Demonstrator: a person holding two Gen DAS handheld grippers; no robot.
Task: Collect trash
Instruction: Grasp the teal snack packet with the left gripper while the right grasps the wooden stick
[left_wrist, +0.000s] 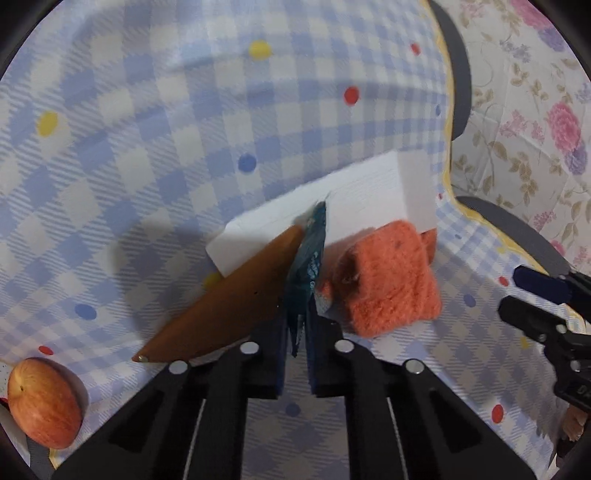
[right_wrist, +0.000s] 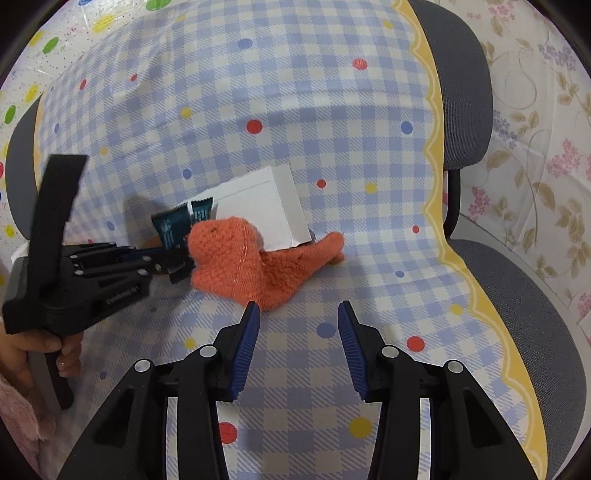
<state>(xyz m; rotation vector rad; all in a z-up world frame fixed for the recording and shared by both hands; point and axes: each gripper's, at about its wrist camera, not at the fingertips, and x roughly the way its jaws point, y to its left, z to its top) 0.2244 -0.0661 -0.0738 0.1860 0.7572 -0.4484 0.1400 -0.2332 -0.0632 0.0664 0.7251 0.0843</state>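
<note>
Left wrist view: the left claw (left_wrist: 297, 325) was seen pressed together on a teal snack wrapper (left_wrist: 308, 258), which stood on edge between its pads. Just beyond the wrapper a white box (left_wrist: 365, 195) was laid on the checked surface (left_wrist: 147, 147), with an orange knitted glove (left_wrist: 391, 280) touching its near side and a brown wooden piece (left_wrist: 229, 306) slanting to the left. An apple (left_wrist: 44, 402) was seen at the lower left edge. From the right wrist view, the right claw (right_wrist: 298, 332) was held spread and empty above the surface, near the glove's cuff. A grey chair (right_wrist: 465, 92) was seen beside the surface.
</note>
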